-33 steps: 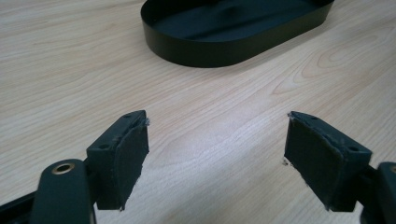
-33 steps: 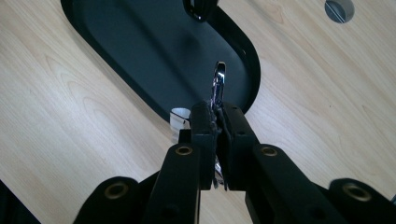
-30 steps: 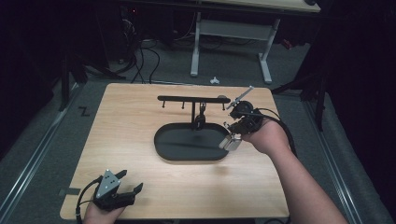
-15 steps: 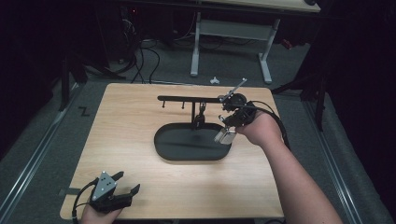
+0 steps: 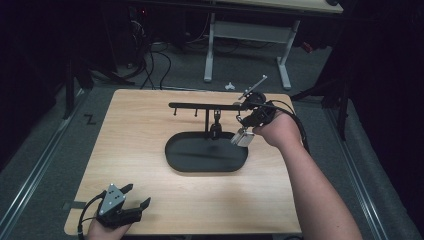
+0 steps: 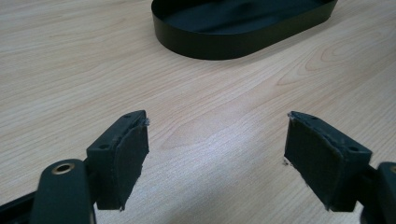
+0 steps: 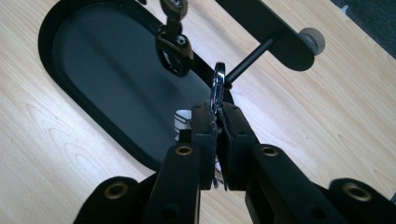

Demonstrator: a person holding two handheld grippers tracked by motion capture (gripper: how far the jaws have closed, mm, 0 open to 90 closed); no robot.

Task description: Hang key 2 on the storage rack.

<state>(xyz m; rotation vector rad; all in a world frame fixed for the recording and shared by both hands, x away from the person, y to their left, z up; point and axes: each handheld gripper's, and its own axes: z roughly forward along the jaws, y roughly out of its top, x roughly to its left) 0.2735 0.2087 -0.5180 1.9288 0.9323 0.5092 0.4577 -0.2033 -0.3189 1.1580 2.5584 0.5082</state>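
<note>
Wooden table (image 5: 150,135) — black oval tray (image 5: 206,155) sits mid-table

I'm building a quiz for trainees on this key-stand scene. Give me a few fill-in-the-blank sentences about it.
1. The right tool is ____ on a metal key ring.
2. The left tool has its jaws ____ above the wooden table.
3. The stand's black tray has an ____ shape.
4. A black fob hangs from the stand's ____ bar.

Missing words: shut; open; oval; horizontal
</note>
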